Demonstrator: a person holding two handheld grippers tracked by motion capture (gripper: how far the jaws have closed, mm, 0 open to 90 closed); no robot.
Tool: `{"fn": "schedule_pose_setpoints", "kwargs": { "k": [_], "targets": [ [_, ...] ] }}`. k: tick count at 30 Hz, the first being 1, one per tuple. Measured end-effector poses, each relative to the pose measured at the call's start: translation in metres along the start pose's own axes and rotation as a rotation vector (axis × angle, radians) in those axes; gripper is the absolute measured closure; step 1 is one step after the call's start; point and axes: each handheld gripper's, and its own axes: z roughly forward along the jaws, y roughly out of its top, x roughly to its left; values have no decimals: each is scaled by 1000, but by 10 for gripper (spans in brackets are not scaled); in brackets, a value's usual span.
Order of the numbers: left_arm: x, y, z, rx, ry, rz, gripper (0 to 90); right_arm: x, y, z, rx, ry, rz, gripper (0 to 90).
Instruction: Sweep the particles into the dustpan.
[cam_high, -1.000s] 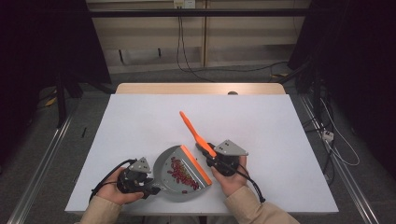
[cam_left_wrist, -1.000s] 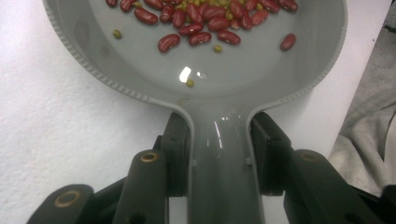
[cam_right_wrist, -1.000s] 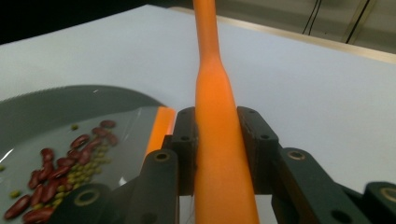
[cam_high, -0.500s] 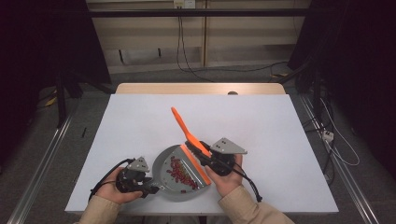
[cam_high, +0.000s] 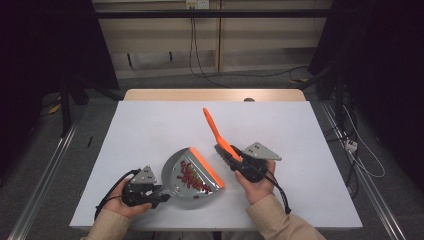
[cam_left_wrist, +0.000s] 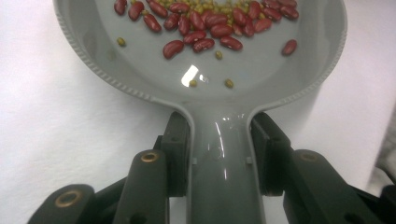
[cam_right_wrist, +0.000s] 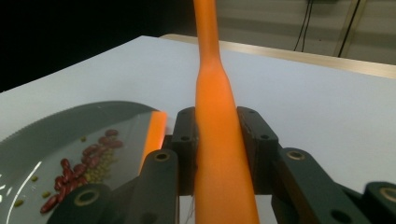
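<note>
A person sits at a white table (cam_high: 150, 130) with a hand-held gripper in each hand. The left hand-held gripper (cam_high: 159, 195) is clenched on the handle of a grey plastic dustpan with an orange front lip (cam_high: 192, 176), which lies flat on the table near the front edge. The left gripper view shows both pads pressed against the handle's sides. A pile of red kidney beans mixed with small green beans (cam_high: 192, 176) sits inside the pan, gathered towards the lip.

The right hand-held gripper (cam_high: 235, 162) grasps the orange plastic handle of a small hand brush (cam_high: 216, 131), just to the right of the pan's lip. The handle points up and away from the person; the dark bristles are at the gripper.

No loose beans show on the table, so the sweeping looks finished. To do this step well, keep the pan level or tip its handle end down, so the beans slide away from the open lip, and hold the brush clear of the pan.
</note>
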Motion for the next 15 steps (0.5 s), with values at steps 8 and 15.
{"fn": "schedule_pose_setpoints", "kwargs": {
  "k": [8,15],
  "targets": [
    [11,-1,-5,-74,44,-67,631,-22,1,-10,-1,-57,3,705],
    [19,1,-9,-136,119,-134,631,-36,2,-20,-6,-90,7,705]
  ]
}}
